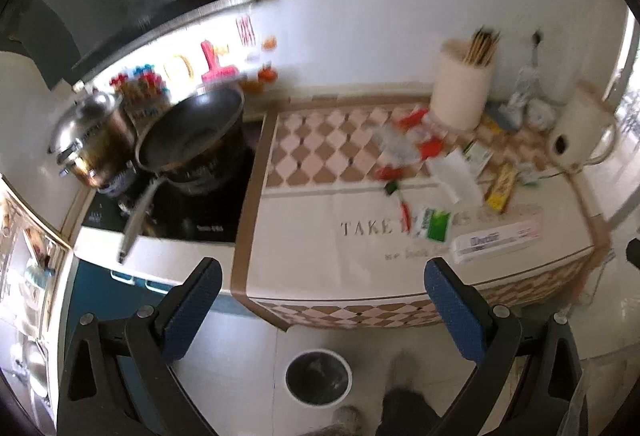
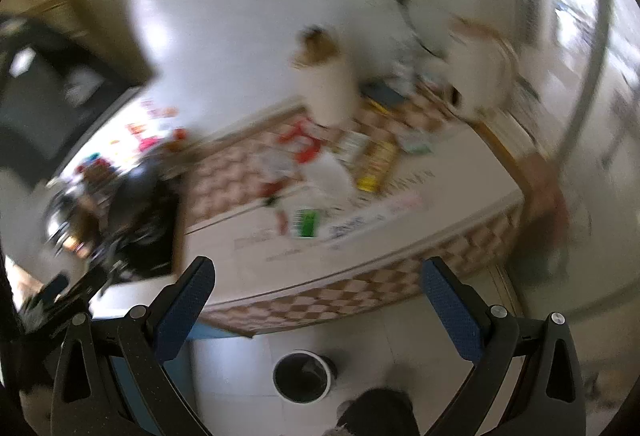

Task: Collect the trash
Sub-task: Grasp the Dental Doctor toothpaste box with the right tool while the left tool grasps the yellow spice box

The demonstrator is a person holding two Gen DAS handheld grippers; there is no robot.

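i hold the left gripper [image 1: 322, 302] and right gripper [image 2: 318, 300] spread and empty above the floor bin [image 1: 319, 376], short of the counter [image 1: 320, 260]. trash wrappers [image 1: 416, 143] lie scattered mid-counter near a utensil jar [image 1: 460, 87] and kettle [image 1: 580, 127]; a frying pan [image 1: 192, 131] sits left. the right view is motion-blurred, labels unreadable.

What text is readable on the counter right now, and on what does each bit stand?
"TAKE": printed on the counter mat; the rest is covered by a green packet.
White box: blue brand word, too blurred to read.
Script line under "TAKE": unreadable.
Cooktop marking: too small.
Right wrist view: all blurred.
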